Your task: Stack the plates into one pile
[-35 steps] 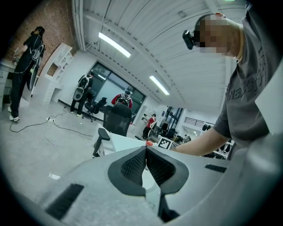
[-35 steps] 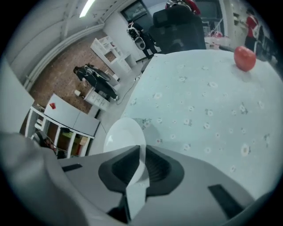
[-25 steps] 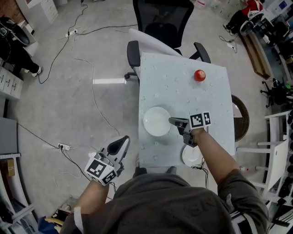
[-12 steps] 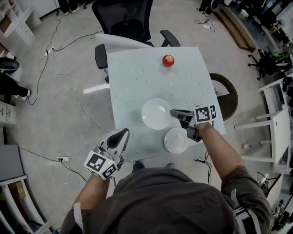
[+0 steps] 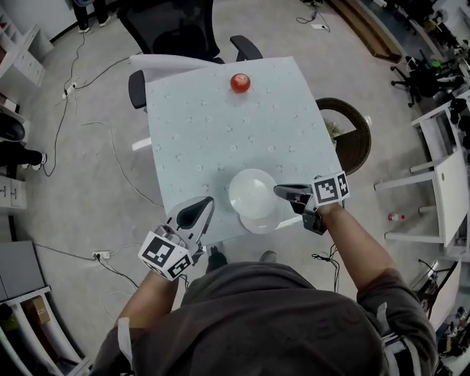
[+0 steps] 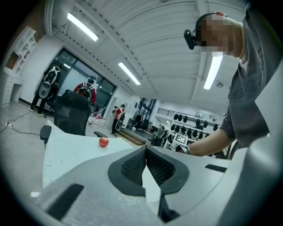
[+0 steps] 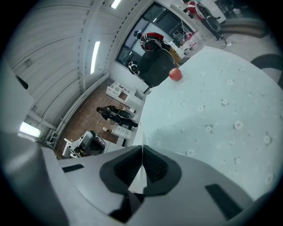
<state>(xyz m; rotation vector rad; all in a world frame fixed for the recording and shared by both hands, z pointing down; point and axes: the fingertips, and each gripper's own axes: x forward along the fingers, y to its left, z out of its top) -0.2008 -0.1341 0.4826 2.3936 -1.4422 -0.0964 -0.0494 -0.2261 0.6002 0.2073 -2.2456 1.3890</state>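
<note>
Live from the rig: this reads as a robotics lab or workshop, not a home. Bare grey floor (image 5: 66, 205) surrounds the bench (image 5: 220, 132), with cables (image 5: 117, 150) and a power strip (image 5: 103, 255) left of it, an office chair (image 5: 169, 22) beyond it, white racks (image 5: 443, 198) right of it, strip lights (image 6: 82, 26) above it, and people (image 6: 117, 119) among equipment past it.

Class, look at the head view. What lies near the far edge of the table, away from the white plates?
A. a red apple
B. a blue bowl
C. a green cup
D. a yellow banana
A: a red apple lies alone near the far edge of the table, while the plates are by the near edge.
</note>
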